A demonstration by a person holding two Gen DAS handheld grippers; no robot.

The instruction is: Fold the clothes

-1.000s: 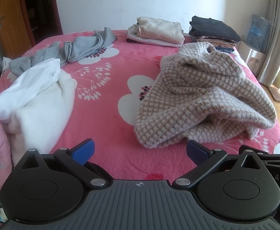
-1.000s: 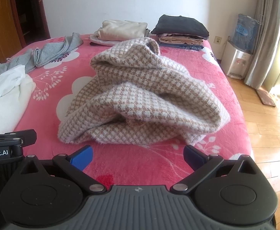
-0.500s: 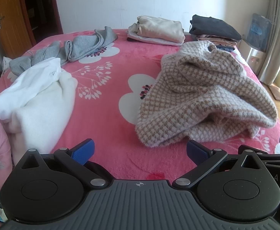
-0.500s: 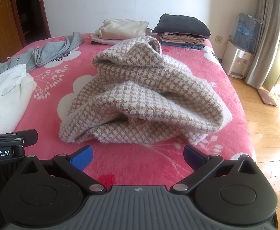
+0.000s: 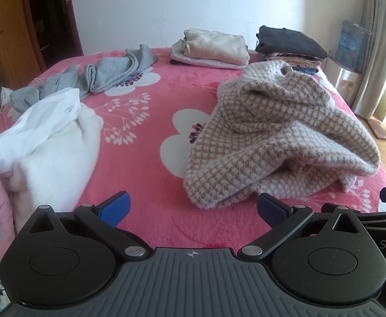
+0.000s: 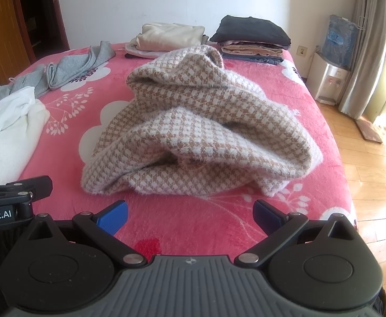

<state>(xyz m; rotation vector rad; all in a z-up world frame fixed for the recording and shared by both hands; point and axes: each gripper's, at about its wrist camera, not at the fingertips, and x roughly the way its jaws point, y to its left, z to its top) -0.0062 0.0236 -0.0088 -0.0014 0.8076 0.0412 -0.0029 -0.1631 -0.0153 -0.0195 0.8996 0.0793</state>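
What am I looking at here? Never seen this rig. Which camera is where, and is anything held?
No robot arm: a person holds a two-finger tool in each hand, each with a fisheye camera looking along its fingers. One picture is from the left tool, the other from the right tool. Both are open and hold nothing. Ahead on the pink floral bed lie a crumpled houndstooth sweater, a white garment, a grey garment and two folded stacks.
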